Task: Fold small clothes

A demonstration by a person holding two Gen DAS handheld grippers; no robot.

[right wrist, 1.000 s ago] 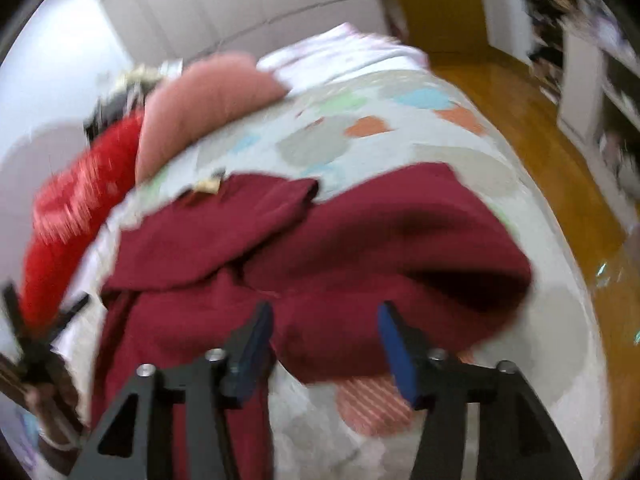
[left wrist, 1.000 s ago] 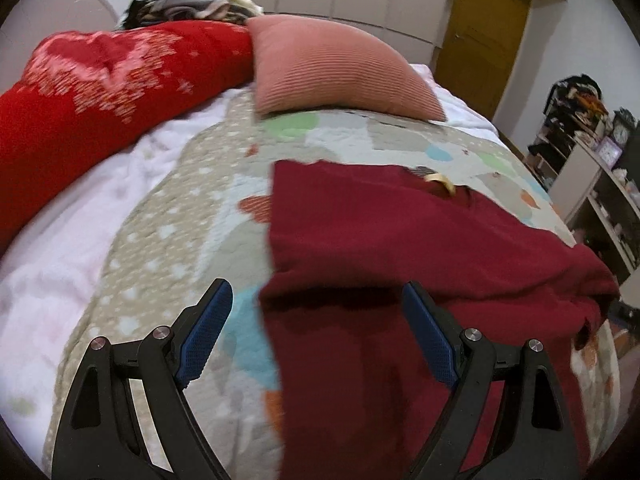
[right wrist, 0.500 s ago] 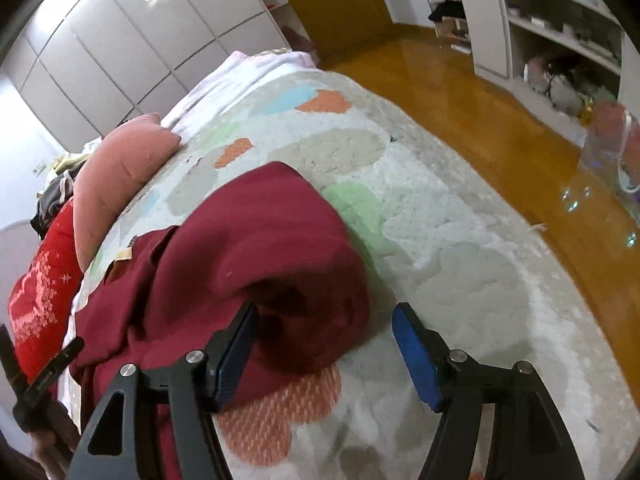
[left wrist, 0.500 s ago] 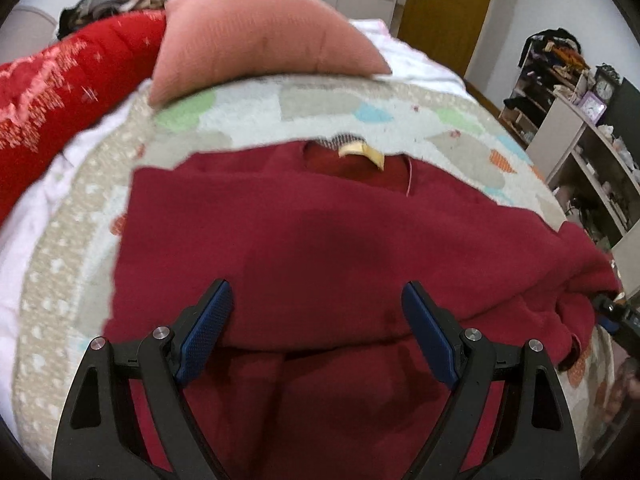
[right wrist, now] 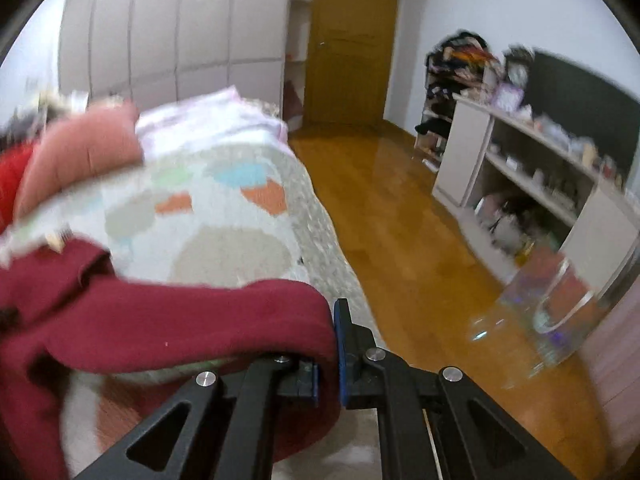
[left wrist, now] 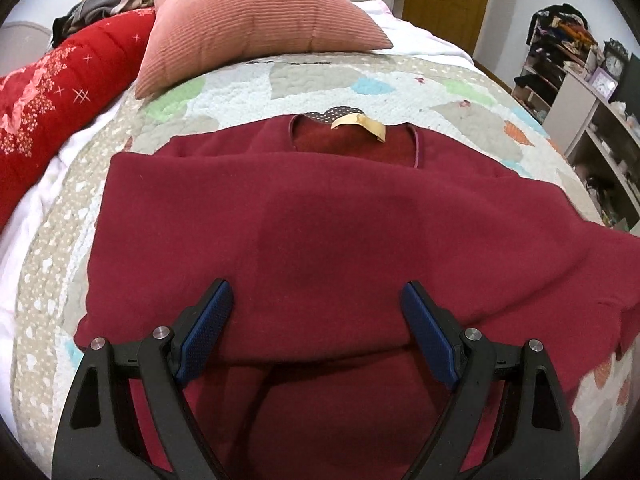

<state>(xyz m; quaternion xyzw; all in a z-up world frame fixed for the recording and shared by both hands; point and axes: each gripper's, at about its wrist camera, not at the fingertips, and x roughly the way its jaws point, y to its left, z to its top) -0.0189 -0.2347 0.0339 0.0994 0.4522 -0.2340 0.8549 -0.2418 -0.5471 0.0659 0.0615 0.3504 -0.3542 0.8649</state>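
A dark red sweater (left wrist: 320, 240) lies on the patchwork quilt (left wrist: 280, 80), neck and tan label (left wrist: 360, 123) pointing away, with one sleeve folded across its chest. My left gripper (left wrist: 318, 340) hovers wide open over the folded part, nothing between its blue pads. In the right wrist view the sweater's other sleeve (right wrist: 180, 324) is lifted off the quilt (right wrist: 224, 240) at the bed's right edge. My right gripper (right wrist: 329, 348) is shut on the sleeve's end, cloth pinched between the pads.
A pink ribbed pillow (left wrist: 256, 20) and a red blanket (left wrist: 60, 92) lie at the bed's far side. Right of the bed are a wooden floor (right wrist: 400, 240), white shelves (right wrist: 540, 184) with clutter, and a clear container (right wrist: 552, 312).
The left gripper moved right from the sweater's left edge to over its middle. The right gripper, open around the sleeve half a second ago, has swung right and closed on the sleeve's end.
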